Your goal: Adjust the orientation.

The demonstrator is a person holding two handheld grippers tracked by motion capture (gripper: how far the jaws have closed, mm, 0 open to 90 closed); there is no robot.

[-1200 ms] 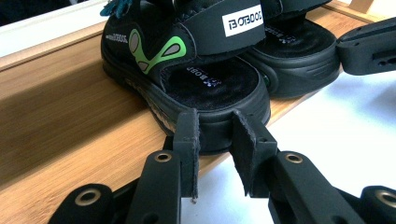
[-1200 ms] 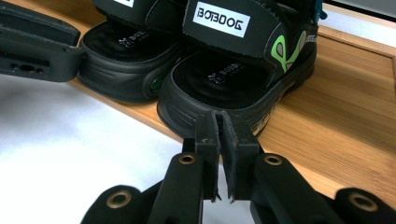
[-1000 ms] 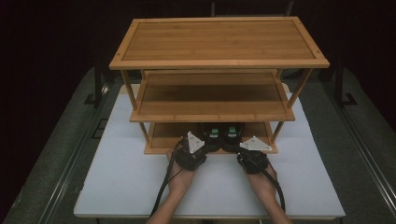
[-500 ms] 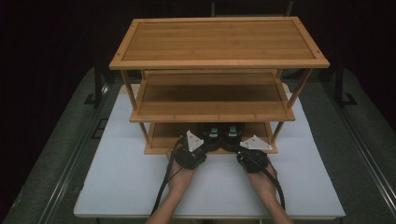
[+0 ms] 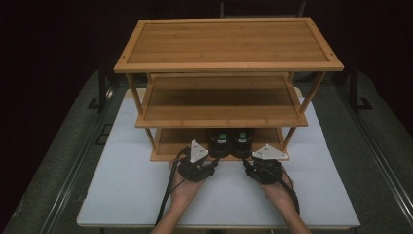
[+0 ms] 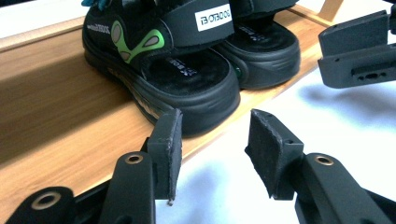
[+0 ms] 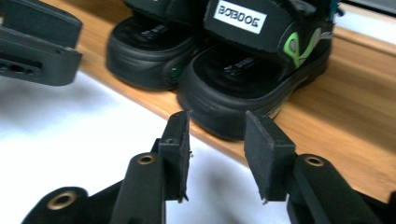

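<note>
A pair of black sandals with green trim stands heels-out on the bottom shelf of a three-tier bamboo rack (image 5: 221, 117). The left sandal (image 5: 221, 142) (image 6: 184, 70) has its heel just beyond my left gripper (image 5: 212, 161) (image 6: 215, 135), which is open with nothing between its pads. The right sandal (image 5: 242, 142) (image 7: 247, 70) sits just past my right gripper (image 5: 247, 164) (image 7: 217, 135), also open and holding nothing. Both grippers rest low over the white tabletop (image 5: 126, 185) at the shelf's front edge. Each gripper view shows the other sandal (image 6: 261, 51) (image 7: 149, 46) beside its own.
The rack's middle shelf (image 5: 221, 105) and top shelf (image 5: 229, 44) hold nothing. The opposite gripper's jaw shows at the side of each gripper view. White table surface spreads left and right of the hands; dark floor and rails lie beyond it.
Both grippers have eased back very slightly from the rack's front edge. The sandals have not moved.
</note>
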